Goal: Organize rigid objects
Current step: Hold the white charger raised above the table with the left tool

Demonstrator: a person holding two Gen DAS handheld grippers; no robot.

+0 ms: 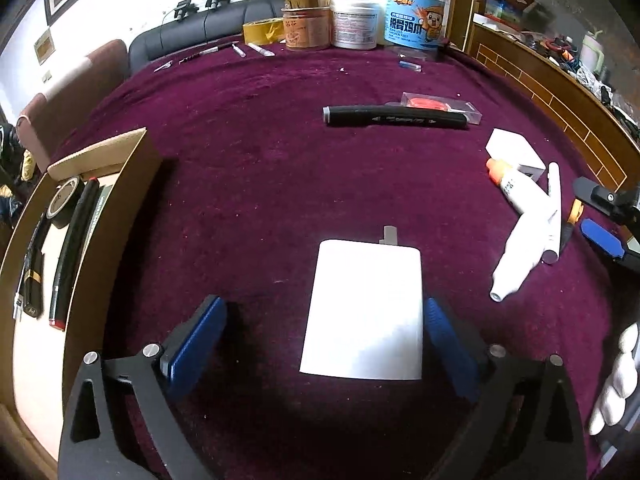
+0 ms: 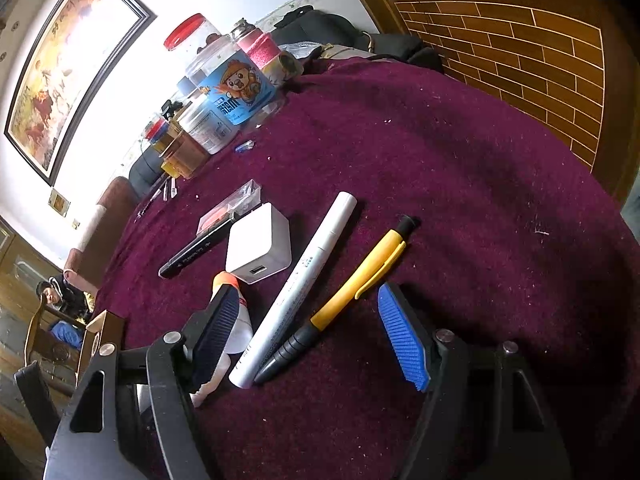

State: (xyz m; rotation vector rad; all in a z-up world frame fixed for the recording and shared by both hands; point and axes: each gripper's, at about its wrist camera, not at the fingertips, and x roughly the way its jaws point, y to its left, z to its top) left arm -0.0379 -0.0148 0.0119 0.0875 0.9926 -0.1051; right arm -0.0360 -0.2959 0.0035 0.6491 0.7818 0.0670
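Note:
My left gripper (image 1: 324, 332) is open over the purple tablecloth. A flat white charger (image 1: 366, 308) lies between its fingers, against the right blue pad (image 1: 442, 332). A cardboard box (image 1: 80, 216) at the left holds a tape roll and pens. A black marker (image 1: 396, 118) lies further back. My right gripper (image 2: 316, 336) is open and low over the table. A white marker (image 2: 296, 288) and a yellow pen (image 2: 352, 288) lie between its fingers. A white tube with an orange cap (image 2: 232, 312) sits at its left finger. A white cube charger (image 2: 258, 242) lies beyond.
Jars and tubs (image 1: 360, 20) stand at the table's far edge, with a yellow tape roll (image 1: 262, 31) and small pens beside them. A clear case with an orange item (image 1: 440, 106) lies behind the black marker. A wooden brick-pattern wall (image 2: 520, 48) borders the right side.

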